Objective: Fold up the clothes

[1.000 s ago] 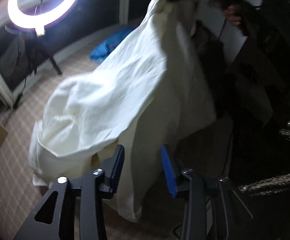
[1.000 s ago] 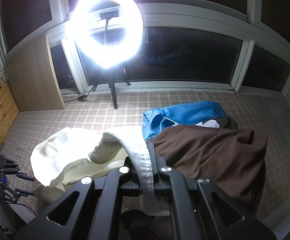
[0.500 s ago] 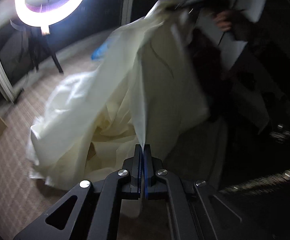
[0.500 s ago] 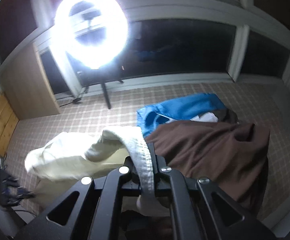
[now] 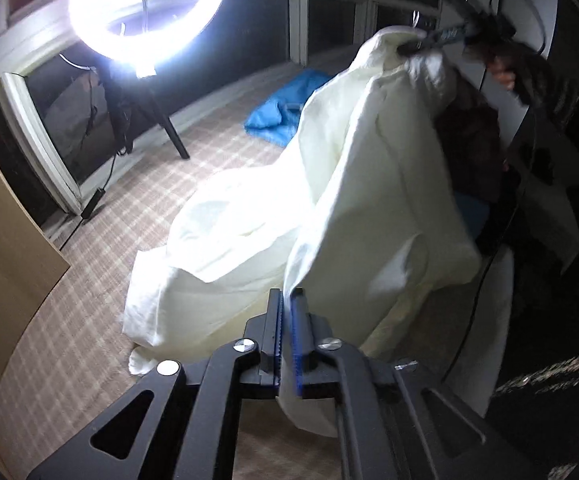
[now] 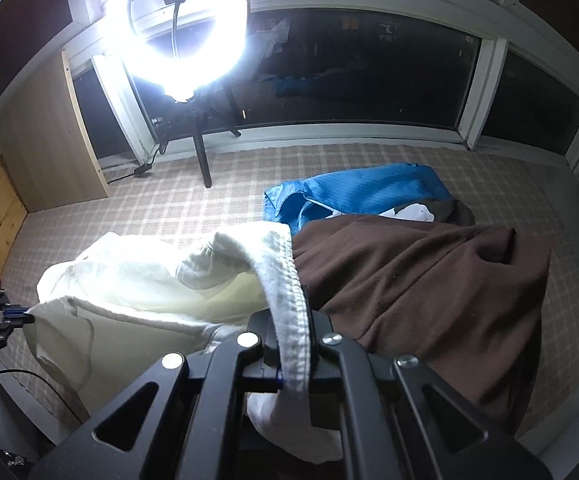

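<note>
While jaws ease apart, left tool (image 5: 287,300) seemingly pinches cream garment (image 5: 353,184) | right tool (image 6: 293,320) clamps its hem

Cream garment (image 5: 353,184) strung between two grippers above a checked mat (image 5: 193,168).

The left gripper (image 5: 287,300) sits low, its blue-padded jaws opening slightly with a thin edge of the garment between them. From there the garment rises up and right to the right gripper (image 5: 409,46), which pinches its top corner; a hand (image 5: 503,74) holds that gripper. The garment's lower left part lies bunched on the mat. Beyond the garment lies a blue cloth (image 5: 285,114); left of that, a lit ring light (image 5: 147,10) on a stand.
</note>
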Tool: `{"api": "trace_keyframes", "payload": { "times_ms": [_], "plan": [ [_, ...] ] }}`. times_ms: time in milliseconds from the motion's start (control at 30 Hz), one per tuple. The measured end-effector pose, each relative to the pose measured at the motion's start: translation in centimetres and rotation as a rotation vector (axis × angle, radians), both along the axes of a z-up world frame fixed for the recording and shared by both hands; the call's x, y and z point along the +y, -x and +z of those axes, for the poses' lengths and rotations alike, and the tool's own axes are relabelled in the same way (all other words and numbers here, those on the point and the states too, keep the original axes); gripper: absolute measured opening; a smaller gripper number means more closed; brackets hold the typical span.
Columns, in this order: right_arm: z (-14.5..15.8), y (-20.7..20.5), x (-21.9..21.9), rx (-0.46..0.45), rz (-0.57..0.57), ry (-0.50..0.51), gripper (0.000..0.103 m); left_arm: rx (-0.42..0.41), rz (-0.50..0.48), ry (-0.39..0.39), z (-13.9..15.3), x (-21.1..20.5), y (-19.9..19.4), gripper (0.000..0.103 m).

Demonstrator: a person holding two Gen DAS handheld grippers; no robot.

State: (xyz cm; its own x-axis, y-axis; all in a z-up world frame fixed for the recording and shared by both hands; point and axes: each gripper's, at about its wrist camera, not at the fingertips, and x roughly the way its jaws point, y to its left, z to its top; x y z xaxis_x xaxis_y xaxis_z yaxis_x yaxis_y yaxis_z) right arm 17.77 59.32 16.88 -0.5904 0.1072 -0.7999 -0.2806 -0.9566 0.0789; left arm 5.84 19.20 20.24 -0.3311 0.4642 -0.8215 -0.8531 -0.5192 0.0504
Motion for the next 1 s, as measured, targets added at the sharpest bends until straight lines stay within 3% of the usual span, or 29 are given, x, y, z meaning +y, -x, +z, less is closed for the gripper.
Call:
{"api": "trace_keyframes", "payload": {
  "times_ms": [100, 200, 300, 467, 633, 733, 800, 867, 900, 933, 967, 1000],
  "plan": [
    [-0.1, 0.1, 0.0, -0.003, 0.0, -0.004, 0.003, 0.019, -0.016, 0.076, -0.9, 0.6, 0.7, 0.027],
    [-0.1, 0.2, -0.1, -0.006, 0.004, -0.006, 0.003, 0.049, -0.067, 0.122, -0.6, 0.7, 0.1, 0.032],
    [-0.2, 0.4, -0.2, -0.006, 0.009, -0.005, 0.003, 0.116, -0.144, 0.172, -0.1, 1.7, -0.3, 0.048],
    [-0.2, 1.1, -0.6, -0.013, 0.026, -0.013, 0.003, 0.157, -0.3, 0.264, -0.5, 4.7, -0.8, 0.049],
    [-0.2, 1.2, -0.8, -0.02, 0.032, -0.023, 0.003, 0.137, -0.408, 0.315, -1.4, 6.7, 0.0, 0.049],
    [-0.1, 1.1, -0.6, -0.02, 0.032, -0.019, 0.003, 0.077, -0.435, 0.371, -2.9, 7.4, 1.8, 0.05],
    [-0.1, 1.0, -0.5, -0.019, 0.033, -0.016, 0.003, -0.01, -0.447, 0.375, -3.8, 7.5, 3.1, 0.05],
    [-0.2, 0.9, -0.6, -0.02, 0.036, -0.016, 0.003, -0.094, -0.441, 0.367, -4.6, 7.5, 4.3, 0.049],
    [-0.2, 0.9, -0.6, -0.02, 0.035, -0.016, 0.003, -0.137, -0.431, 0.361, -5.0, 7.5, 4.9, 0.043],
    [-0.2, 0.8, -0.6, -0.017, 0.036, -0.014, 0.003, -0.182, -0.408, 0.354, -5.4, 7.4, 5.4, 0.022],
    [-0.1, 0.7, -0.6, -0.013, 0.036, -0.012, 0.003, -0.215, -0.385, 0.349, -5.7, 7.3, 5.7, 0.009],
    [0.0, 0.6, -0.7, -0.008, 0.035, -0.011, 0.003, -0.214, -0.377, 0.339, -5.4, 7.0, 5.5, 0.004]
  ]
}}
